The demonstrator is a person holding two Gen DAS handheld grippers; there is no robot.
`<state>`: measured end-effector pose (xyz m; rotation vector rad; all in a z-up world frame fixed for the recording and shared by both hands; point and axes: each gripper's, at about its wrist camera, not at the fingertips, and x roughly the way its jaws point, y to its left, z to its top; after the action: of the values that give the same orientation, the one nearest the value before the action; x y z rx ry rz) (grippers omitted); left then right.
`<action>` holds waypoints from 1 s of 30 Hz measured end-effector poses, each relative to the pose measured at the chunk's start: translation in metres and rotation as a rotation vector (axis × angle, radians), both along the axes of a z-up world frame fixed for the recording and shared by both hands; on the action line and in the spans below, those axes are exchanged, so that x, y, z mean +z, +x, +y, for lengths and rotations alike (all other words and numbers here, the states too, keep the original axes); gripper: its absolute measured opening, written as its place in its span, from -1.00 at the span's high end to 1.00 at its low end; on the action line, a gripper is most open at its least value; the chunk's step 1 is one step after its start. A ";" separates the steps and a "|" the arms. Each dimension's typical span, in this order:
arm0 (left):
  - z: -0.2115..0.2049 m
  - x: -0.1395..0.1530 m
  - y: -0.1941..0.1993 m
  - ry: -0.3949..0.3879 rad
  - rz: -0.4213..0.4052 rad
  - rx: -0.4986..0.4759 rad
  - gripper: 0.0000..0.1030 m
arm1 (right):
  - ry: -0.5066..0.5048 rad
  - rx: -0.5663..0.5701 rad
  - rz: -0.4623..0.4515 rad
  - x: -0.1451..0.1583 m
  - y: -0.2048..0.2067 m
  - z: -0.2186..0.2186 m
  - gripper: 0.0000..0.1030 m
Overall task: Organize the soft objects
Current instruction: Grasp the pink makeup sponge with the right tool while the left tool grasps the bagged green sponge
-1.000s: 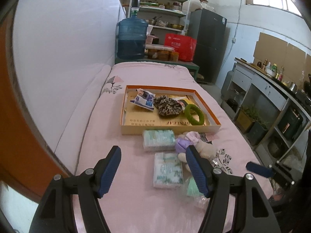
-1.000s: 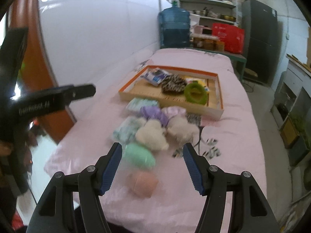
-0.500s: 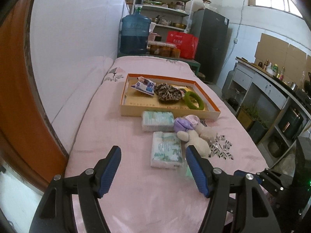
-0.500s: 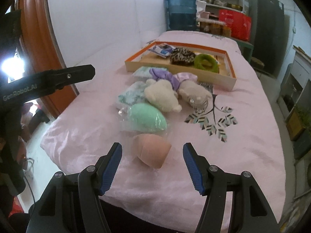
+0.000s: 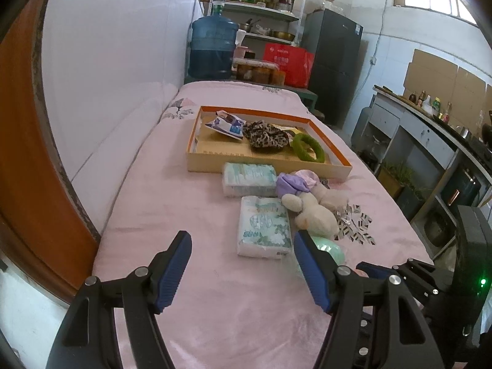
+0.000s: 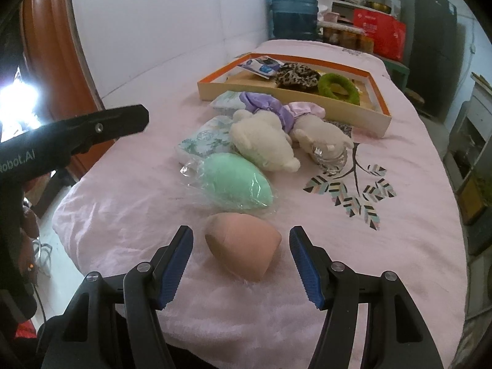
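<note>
The right claw (image 6: 241, 261) is wide open and holds nothing. A pink sponge (image 6: 243, 250) lies on the pink blanket (image 6: 399, 246) in the gap between its two blue fingers (image 6: 176, 266), but the fingers do not touch it. Just past it, at about 12 o'clock from the claw, is a green sponge (image 6: 235, 184) in clear wrap. Beyond that lie two white teddy bears (image 6: 261, 141), side by side and touching, with a purple hair tie (image 6: 264, 107) at their far end. A tissue pack (image 6: 204, 138) sits at 9 o'clock from the bears.

The left claw (image 5: 241, 264) is wide open too, with nothing in it. It hangs over bare blanket. The same tissue pack (image 5: 264, 226) is at about 1 o'clock from it, close by. A second tissue pack (image 5: 249, 178) lies farther on, right against the box.

The flat box (image 5: 267, 166) with the orange rim is at 12 o'clock, at the far side of the pile. Inside it are a blue and white packet (image 5: 226, 124), a spotted hair tie (image 5: 266, 135) and a green ring (image 5: 307, 147).
</note>
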<state>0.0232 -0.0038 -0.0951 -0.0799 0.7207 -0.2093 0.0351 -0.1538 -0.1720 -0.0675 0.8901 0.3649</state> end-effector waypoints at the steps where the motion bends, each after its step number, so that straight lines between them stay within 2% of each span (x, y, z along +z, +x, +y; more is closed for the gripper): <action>1: -0.001 -0.002 0.001 0.001 0.004 -0.003 -0.33 | 0.006 0.003 0.001 -0.001 0.001 0.000 -0.29; 3: -0.003 -0.004 0.001 0.004 0.008 -0.006 -0.33 | 0.018 0.004 0.002 -0.002 0.002 0.000 -0.25; 4: -0.005 -0.005 0.001 0.004 0.010 -0.010 -0.33 | 0.025 0.004 0.003 -0.002 0.003 -0.001 -0.15; 5: -0.005 -0.006 0.002 0.004 0.011 -0.013 -0.33 | 0.029 0.005 0.007 -0.003 0.003 -0.001 0.08; 13: -0.020 -0.009 0.004 -0.006 0.029 -0.072 -0.33 | 0.022 0.028 0.006 0.001 -0.006 -0.003 0.13; 20: -0.045 -0.020 0.007 -0.026 0.076 -0.134 -0.33 | 0.039 0.027 0.013 0.005 -0.021 -0.016 0.13; 27: -0.057 -0.034 0.018 -0.073 0.112 -0.121 -0.33 | 0.051 0.012 0.000 0.011 -0.037 -0.034 0.13; 30: -0.064 -0.040 0.021 -0.066 0.111 -0.097 -0.33 | 0.061 0.002 -0.006 0.013 -0.038 -0.040 0.13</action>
<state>0.0445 -0.0678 -0.1356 -0.1201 0.8295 -0.3235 -0.0031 -0.1935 -0.1592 -0.0130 0.8726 0.3935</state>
